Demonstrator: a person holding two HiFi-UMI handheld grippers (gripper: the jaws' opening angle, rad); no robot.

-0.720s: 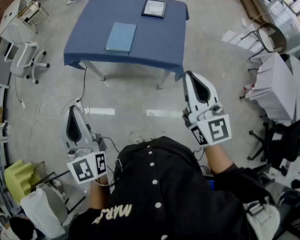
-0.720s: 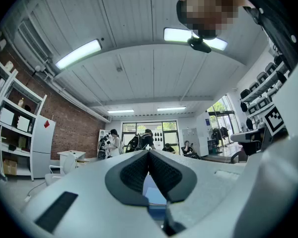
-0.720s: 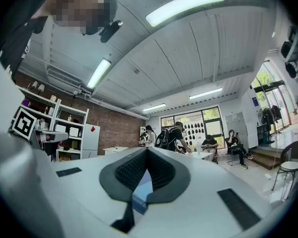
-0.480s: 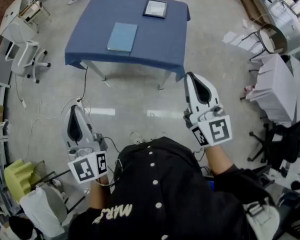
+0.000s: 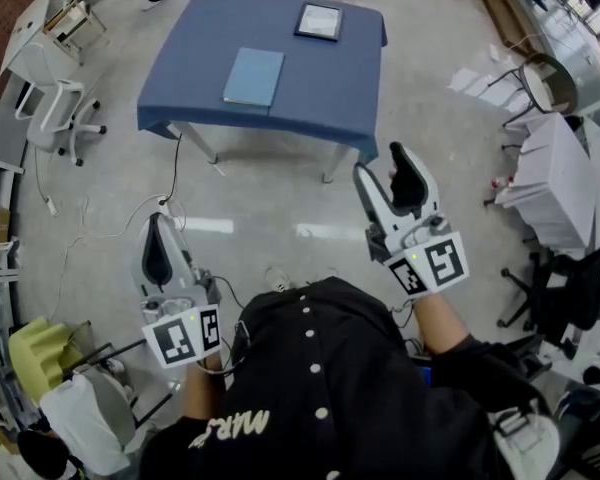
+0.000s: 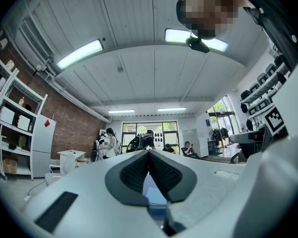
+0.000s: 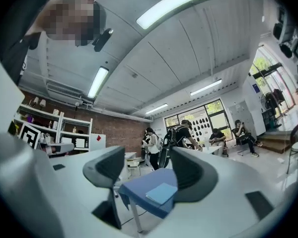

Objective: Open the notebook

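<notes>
Jaws of right gripper [image 5: 380, 164]: pressed together a moment ago, now spread wide, nothing between them. Judged as readying for grasp.
Left gripper [image 5: 158, 223]: jaws pressed together, empty.
Light-blue flat rectangular notebook [image 5: 254, 76]: closed, lying flat near front edge of blue-clothed table [image 5: 320, 88], well apart from both grippers. Approach not yet made.
Dark-framed flat slab [image 5: 318, 20]: at table's far edge.

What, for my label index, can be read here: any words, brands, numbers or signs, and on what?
"MAR", rest hidden, on the shirt.
Left cube, right cube: square patterns, no letters.
Notebook: no print visible.
Blue wall sign: too small to read.
</notes>
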